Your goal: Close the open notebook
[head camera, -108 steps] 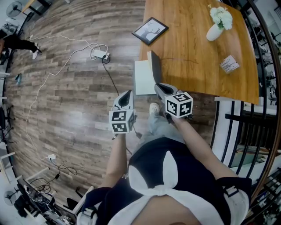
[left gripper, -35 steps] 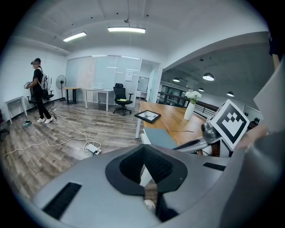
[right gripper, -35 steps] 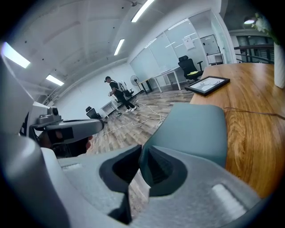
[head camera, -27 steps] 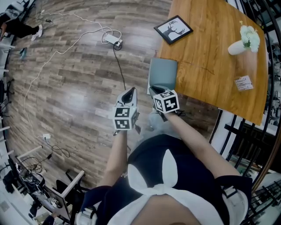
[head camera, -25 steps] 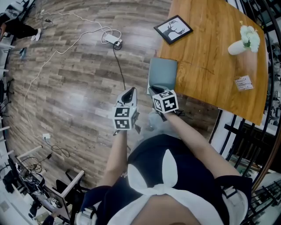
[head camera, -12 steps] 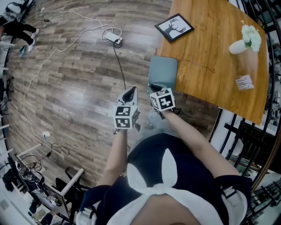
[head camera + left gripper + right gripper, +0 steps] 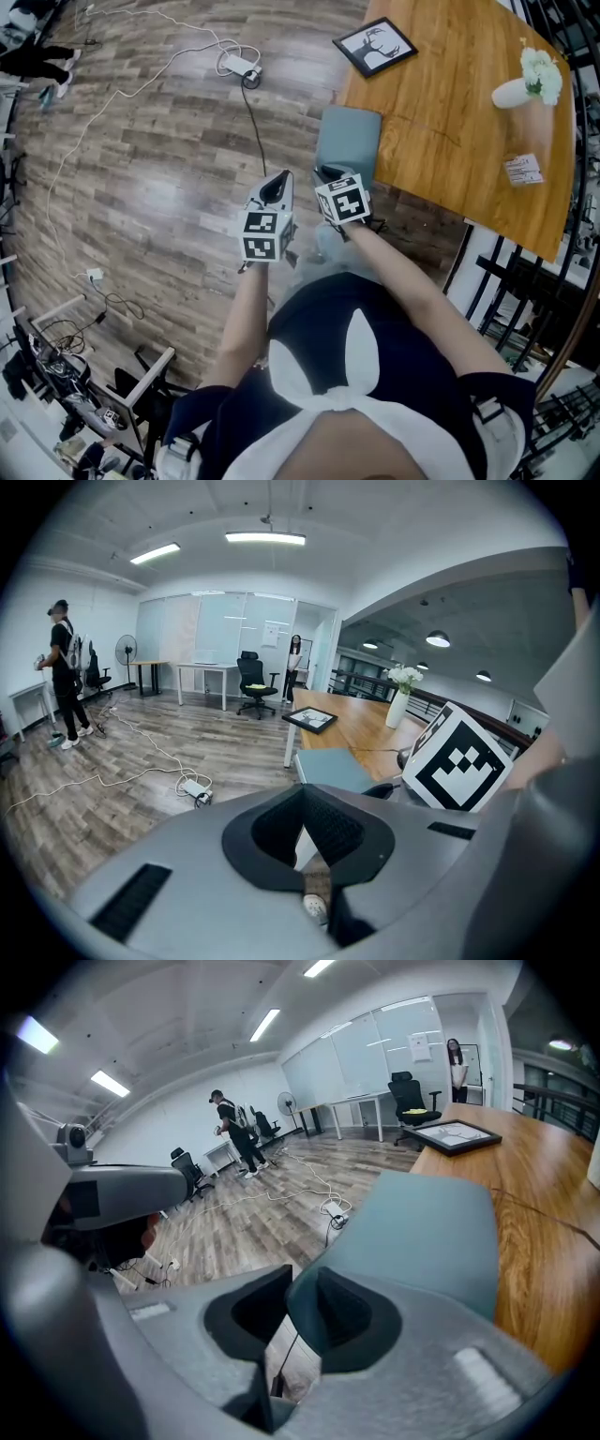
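The notebook (image 7: pixel 349 141) lies closed with its grey-blue cover up, on the near left corner of the wooden table (image 7: pixel 450 94). My right gripper (image 7: pixel 323 174) sits at the notebook's near edge. Its jaws are opening, and in the right gripper view the cover's corner (image 7: pixel 412 1232) still reaches in between them, no longer pinched. My left gripper (image 7: pixel 279 178) hangs over the floor just left of the right one, apart from the notebook, shut and empty. The left gripper view shows the notebook (image 7: pixel 333 766) ahead and the right gripper's marker cube (image 7: pixel 459 766).
On the table are a framed picture (image 7: pixel 375 47), a white vase of flowers (image 7: pixel 525 84) and a small card (image 7: pixel 522 169). A power strip with cables (image 7: pixel 239 64) lies on the wood floor. Black railings (image 7: pixel 525 281) stand at the right. A person (image 7: pixel 64 667) stands far off.
A few seconds ago the notebook stood open with a white page showing; now it is closed. Over the last second my right gripper shifted slightly left at its edge; the left stayed put.
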Demonstrator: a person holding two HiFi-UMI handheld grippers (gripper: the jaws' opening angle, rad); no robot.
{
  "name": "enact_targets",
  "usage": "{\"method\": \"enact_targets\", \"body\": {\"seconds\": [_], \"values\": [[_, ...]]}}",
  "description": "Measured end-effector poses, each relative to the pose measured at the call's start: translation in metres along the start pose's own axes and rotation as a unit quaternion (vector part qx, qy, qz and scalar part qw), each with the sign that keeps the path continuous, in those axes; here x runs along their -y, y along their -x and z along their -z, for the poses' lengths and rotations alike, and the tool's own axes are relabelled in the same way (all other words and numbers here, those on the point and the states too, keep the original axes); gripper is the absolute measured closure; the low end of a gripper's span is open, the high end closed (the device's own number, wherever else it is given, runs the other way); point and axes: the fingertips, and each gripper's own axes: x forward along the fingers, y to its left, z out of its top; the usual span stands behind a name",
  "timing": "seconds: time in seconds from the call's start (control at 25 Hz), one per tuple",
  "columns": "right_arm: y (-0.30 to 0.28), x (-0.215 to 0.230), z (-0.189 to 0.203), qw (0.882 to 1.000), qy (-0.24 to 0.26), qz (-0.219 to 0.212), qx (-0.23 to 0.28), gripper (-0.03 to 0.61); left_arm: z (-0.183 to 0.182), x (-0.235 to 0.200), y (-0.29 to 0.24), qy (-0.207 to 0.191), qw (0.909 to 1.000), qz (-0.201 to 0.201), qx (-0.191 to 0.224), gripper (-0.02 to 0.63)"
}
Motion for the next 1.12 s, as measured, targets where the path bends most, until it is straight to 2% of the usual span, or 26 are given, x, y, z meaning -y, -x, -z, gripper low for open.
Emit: {"method": "enact_targets", "body": {"seconds": [0.24,0.56,0.76,0.92,1.12], "values": [[0.005,-0.016,-0.003,0.999,0.001,-0.043,0.01,0.409,0.0,0.003,0.0,-0.004,1.0,0.004,0.001,0.597],[0.029,-0.024,-0.028,0.996,-0.012,-0.063,0.06,0.391,-0.005,0.003,0.006,-0.004,1.0,0.002,0.008,0.597],[0.057,-0.017,-0.054,0.991,-0.017,-0.052,0.12,0.461,-0.014,0.005,0.009,-0.005,0.9998,0.001,0.021,0.597],[0.086,-0.014,-0.078,0.985,-0.006,-0.034,0.171,0.571,-0.024,0.01,0.015,-0.013,0.9994,0.006,0.032,0.597],[0.113,-0.016,-0.092,0.977,-0.008,-0.025,0.211,0.58,-0.036,0.017,0.021,-0.016,0.9986,0.014,0.049,0.597]]}}
